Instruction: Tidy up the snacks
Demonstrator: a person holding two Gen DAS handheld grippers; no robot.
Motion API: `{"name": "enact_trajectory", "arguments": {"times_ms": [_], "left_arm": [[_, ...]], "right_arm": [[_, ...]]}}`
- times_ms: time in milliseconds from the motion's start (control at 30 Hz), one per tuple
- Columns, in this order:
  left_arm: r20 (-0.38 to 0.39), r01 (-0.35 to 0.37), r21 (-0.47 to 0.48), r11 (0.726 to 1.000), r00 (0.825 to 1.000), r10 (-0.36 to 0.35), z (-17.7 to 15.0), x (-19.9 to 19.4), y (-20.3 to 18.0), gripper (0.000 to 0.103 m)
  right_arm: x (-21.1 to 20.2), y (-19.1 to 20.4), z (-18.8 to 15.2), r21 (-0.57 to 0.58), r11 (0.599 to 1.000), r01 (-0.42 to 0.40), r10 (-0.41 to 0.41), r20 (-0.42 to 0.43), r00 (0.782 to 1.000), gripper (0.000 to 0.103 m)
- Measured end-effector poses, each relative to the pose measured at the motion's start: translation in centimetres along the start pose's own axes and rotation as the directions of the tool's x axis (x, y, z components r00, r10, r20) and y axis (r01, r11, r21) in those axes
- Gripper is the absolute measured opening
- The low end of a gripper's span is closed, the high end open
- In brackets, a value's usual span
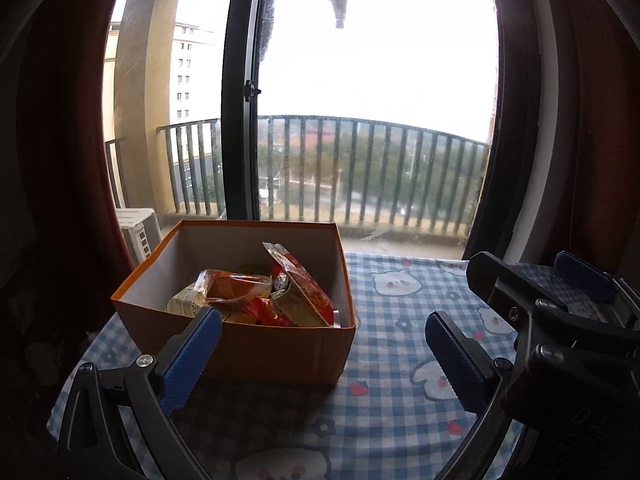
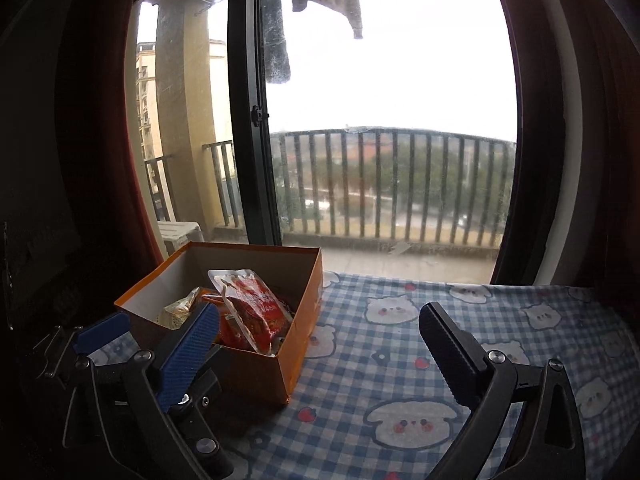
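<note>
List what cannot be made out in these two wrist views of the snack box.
- Box floor and lower packets, both views: covered by the upper packets and the near wall.
- Packet print, both views: too small and dim.
- Table left of the box, both views: lost in dark shadow by the curtain.
- Right gripper body, left wrist view: cut off by the frame edge.

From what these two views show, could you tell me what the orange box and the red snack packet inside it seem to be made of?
The orange box looks like matte cardboard: flat folded walls, thin rim, plain pale inside. The red snack packet looks like glossy plastic film: it crinkles, glints, and has a clear sealed edge. Whether that film is foil-lined, I cannot tell.
</note>
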State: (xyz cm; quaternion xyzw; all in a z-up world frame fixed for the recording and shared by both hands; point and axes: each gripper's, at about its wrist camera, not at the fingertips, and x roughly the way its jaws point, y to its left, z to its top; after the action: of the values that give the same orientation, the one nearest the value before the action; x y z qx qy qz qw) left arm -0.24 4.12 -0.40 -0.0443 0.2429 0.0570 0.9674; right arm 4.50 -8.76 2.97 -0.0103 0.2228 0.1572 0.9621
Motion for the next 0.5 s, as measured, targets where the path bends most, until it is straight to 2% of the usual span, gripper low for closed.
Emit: {"name": "enact_trajectory", "arguments": {"times_ms": [167, 300, 400, 500], "left_arm": [[0.045, 0.027, 0.042, 0.999, 0.999, -0.029, -0.5, -3.1, -2.1, 0.102], [0.045, 0.053, 0.055, 0.997, 0.997, -0.055, -1.4, -4.8, -3.3, 0.102], [0.034, 0.052, 0.040, 0.998, 0.998, -0.054, -2.1, -5.5, -3.7, 0.102], [0.030, 0.039, 0.042, 0.998, 0.999, -0.040, -2.4, -5.9, -3.9, 0.102]], "right_arm": [[-4.5, -3.9, -1.4, 0.071, 0.990, 0.124, -0.126, 0.035, 0.991, 0.103], [-7.3, -6.2, -2.7, 0.115, 0.973, 0.200, -0.206, 0.040, 0.978, 0.103], [-8.9, -7.3, -3.5, 0.138, 0.964, 0.229, -0.236, 0.040, 0.971, 0.103], [-9.8, -7.7, -4.3, 0.133, 0.967, 0.217, -0.223, 0.035, 0.974, 0.103]]}}
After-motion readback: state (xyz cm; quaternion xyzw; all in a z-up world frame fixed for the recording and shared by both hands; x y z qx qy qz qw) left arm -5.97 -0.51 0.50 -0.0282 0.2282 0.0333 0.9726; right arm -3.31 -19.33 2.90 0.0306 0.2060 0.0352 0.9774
